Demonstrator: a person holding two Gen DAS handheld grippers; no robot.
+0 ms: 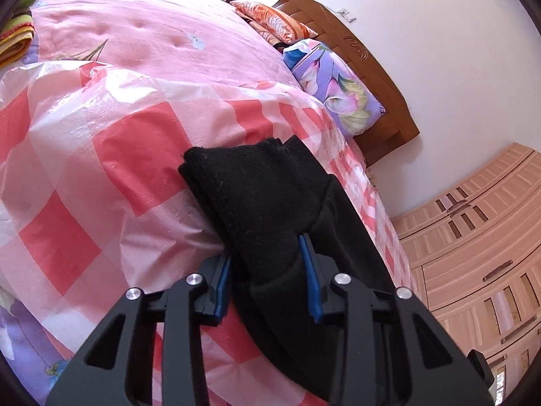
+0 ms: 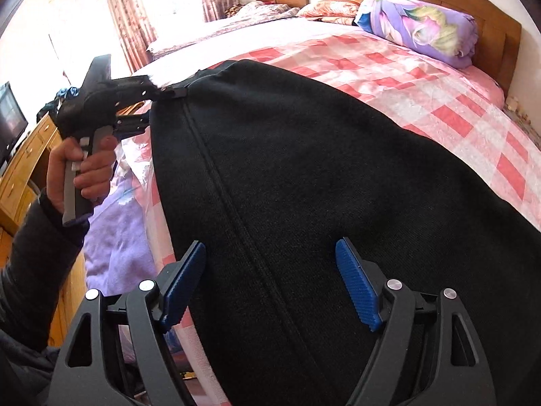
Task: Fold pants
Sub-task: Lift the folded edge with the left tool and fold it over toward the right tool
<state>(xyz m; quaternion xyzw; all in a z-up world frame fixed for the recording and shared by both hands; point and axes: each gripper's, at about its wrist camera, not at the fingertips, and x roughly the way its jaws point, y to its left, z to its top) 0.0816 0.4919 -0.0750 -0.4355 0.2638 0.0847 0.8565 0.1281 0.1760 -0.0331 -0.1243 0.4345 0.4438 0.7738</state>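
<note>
Your left gripper (image 1: 268, 264) is closed on the far end of the black pants (image 2: 304, 176), which lie along the near edge of the checkered bed cover (image 2: 422, 81). Your right gripper (image 2: 270, 280) stands wide open over the cloth, holding nothing, probably ready to take the other end.

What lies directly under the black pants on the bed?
The black pants lie on a clear plastic sheet over a pink-and-red checked cover. What is beneath their middle is hidden by the fabric.

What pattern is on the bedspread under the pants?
Pink and white checks on the bedspread, clearest in the right wrist view.
</note>
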